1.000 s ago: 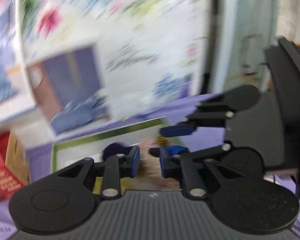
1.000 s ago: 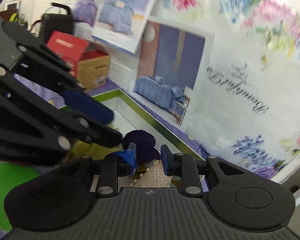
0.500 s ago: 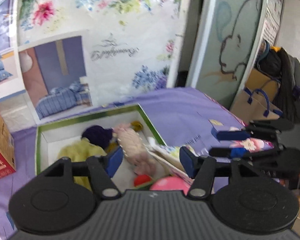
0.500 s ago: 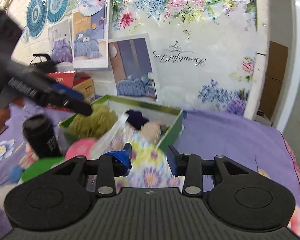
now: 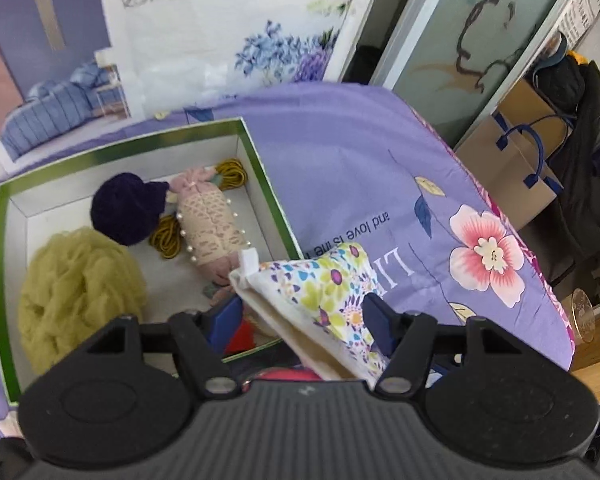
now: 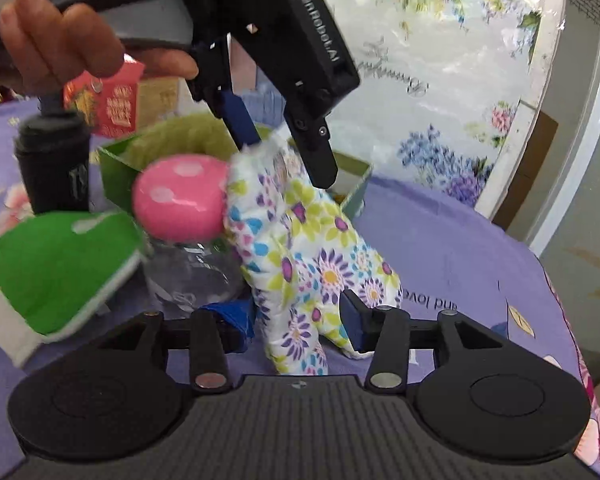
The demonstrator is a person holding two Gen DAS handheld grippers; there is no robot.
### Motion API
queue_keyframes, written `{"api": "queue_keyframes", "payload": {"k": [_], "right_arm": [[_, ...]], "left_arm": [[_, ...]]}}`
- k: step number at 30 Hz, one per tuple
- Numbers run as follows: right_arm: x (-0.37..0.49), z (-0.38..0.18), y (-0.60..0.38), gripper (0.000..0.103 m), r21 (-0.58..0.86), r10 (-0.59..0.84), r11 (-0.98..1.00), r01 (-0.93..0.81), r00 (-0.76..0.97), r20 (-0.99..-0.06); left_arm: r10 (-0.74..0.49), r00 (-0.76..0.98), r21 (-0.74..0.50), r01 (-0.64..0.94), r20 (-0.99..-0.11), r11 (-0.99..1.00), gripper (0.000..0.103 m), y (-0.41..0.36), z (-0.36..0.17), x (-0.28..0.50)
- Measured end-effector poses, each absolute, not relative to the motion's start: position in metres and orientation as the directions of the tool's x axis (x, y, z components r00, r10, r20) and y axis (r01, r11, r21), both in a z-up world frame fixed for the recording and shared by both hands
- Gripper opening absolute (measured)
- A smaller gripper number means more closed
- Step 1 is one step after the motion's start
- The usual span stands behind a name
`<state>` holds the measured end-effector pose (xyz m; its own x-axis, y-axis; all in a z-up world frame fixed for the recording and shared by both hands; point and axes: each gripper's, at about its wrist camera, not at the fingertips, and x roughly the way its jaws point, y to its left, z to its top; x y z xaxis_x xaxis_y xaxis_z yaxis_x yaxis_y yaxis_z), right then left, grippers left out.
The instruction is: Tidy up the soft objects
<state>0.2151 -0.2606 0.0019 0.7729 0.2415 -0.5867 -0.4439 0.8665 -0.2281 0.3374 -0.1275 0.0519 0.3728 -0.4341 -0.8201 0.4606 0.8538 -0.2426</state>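
My left tongs wide, straddling upper edge of one floral mitt at near right corner of green-rimmed box. Box holds one yellow pouf, one navy pompom. My right tongs wide, flanking mitt's lower end. Purple bedspread open at right.

Brown paper bags with blue handles, dark jacket, red carton, black cylindrical container, floral poster
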Motion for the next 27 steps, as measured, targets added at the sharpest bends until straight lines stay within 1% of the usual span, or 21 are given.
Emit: {"api": "queue_keyframes", "payload": {"k": [3, 6, 7, 8, 9, 10, 11, 12, 15, 21, 25, 27], "right_arm": [[0.222, -0.003, -0.260, 0.032, -0.218, 0.253, 0.849, -0.482, 0.731, -0.634], [0.227, -0.003, -0.262, 0.032, -0.216, 0.256, 0.841, -0.496, 0.717, -0.648], [0.228, 0.000, -0.265, 0.029, -0.178, 0.294, 0.841, -0.511, 0.708, -0.642], [0.231, 0.002, -0.269, 0.018, -0.138, 0.331, 0.840, -0.525, 0.697, -0.636], [0.231, 0.004, -0.270, 0.009, -0.121, 0.350, 0.836, -0.536, 0.689, -0.634], [0.233, 0.006, -0.270, 0.000, -0.129, 0.351, 0.830, -0.543, 0.688, -0.636], [0.236, 0.007, -0.271, 0.000, -0.130, 0.353, 0.826, -0.548, 0.683, -0.639], [0.238, 0.009, -0.272, 0.000, -0.120, 0.359, 0.824, -0.554, 0.674, -0.646], [0.237, 0.021, -0.277, 0.000, -0.135, 0.355, 0.826, -0.547, 0.691, -0.630], [0.241, 0.072, -0.280, 0.000, -0.247, 0.298, 0.849, -0.468, 0.808, -0.508], [0.268, 0.100, -0.260, 0.000, -0.333, 0.302, 0.818, -0.469, 0.843, -0.445], [0.286, 0.108, -0.247, 0.000, -0.357, 0.324, 0.801, -0.480, 0.849, -0.417]], "left_arm": [[-0.426, 0.363, -0.246, 0.448, -0.829, 0.859, 0.065, -0.131, 0.043, 0.345], [-0.432, 0.365, -0.252, 0.447, -0.825, 0.858, 0.065, -0.131, 0.042, 0.346], [-0.431, 0.369, -0.249, 0.448, -0.824, 0.859, 0.065, -0.132, 0.042, 0.347], [-0.428, 0.374, -0.244, 0.447, -0.823, 0.861, 0.063, -0.132, 0.043, 0.347], [-0.428, 0.377, -0.243, 0.448, -0.821, 0.860, 0.045, -0.133, 0.043, 0.346], [-0.433, 0.369, -0.247, 0.454, -0.822, 0.856, 0.031, -0.133, 0.043, 0.346], [-0.434, 0.361, -0.252, 0.453, -0.825, 0.855, 0.007, -0.133, 0.043, 0.346], [-0.446, 0.354, -0.267, 0.452, -0.822, 0.851, 0.003, -0.132, 0.043, 0.346], [-0.477, 0.375, -0.279, 0.473, -0.795, 0.836, 0.002, -0.130, 0.053, 0.337], [-0.547, 0.430, -0.305, 0.511, -0.719, 0.803, 0.002, -0.133, 0.095, 0.324], [-0.548, 0.516, -0.276, 0.511, -0.659, 0.814, 0.002, -0.125, 0.129, 0.322], [-0.520, 0.570, -0.244, 0.491, -0.636, 0.836, 0.002, -0.115, 0.142, 0.327]]}}
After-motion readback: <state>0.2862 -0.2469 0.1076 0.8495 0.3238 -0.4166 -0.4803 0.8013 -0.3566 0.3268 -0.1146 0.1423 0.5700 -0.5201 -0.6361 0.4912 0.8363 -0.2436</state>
